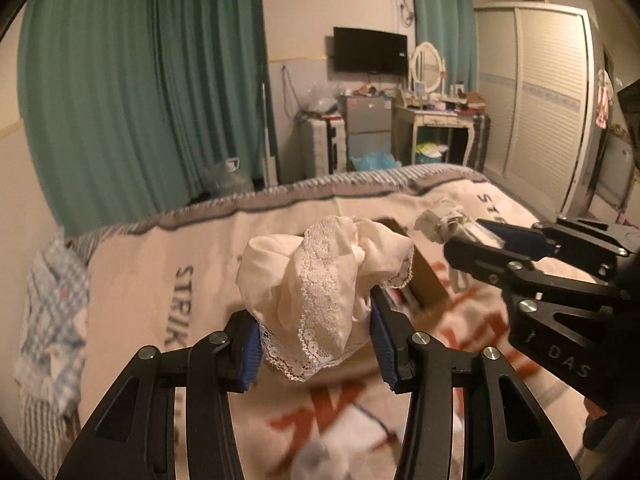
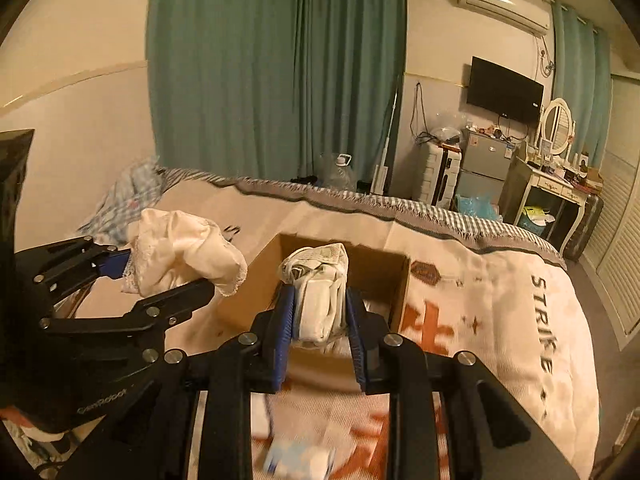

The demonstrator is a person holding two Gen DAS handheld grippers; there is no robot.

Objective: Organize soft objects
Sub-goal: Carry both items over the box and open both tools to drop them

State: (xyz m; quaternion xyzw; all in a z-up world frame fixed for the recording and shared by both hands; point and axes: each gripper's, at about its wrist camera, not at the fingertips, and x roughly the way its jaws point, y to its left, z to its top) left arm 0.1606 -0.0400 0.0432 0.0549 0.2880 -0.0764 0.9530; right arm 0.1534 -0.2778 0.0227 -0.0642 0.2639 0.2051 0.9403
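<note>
My left gripper (image 1: 316, 336) is shut on a cream lace-trimmed garment (image 1: 320, 276), bunched up and held above the bed; it also shows in the right wrist view (image 2: 180, 252). My right gripper (image 2: 320, 320) is shut on a rolled white cloth bundle (image 2: 320, 292), held over an open cardboard box (image 2: 384, 276) on the bed. In the left wrist view the right gripper (image 1: 476, 236) comes in from the right with the bundle (image 1: 440, 220), beside the box (image 1: 428, 280).
The bed has a cream blanket (image 2: 500, 320) printed with "STRIKE" and orange characters. A blue plaid cloth (image 1: 52, 308) lies at the bed's left edge. A white and blue soft item (image 2: 296, 456) lies on the blanket below the right gripper. Green curtains (image 1: 140, 100), a dresser and wardrobe stand beyond.
</note>
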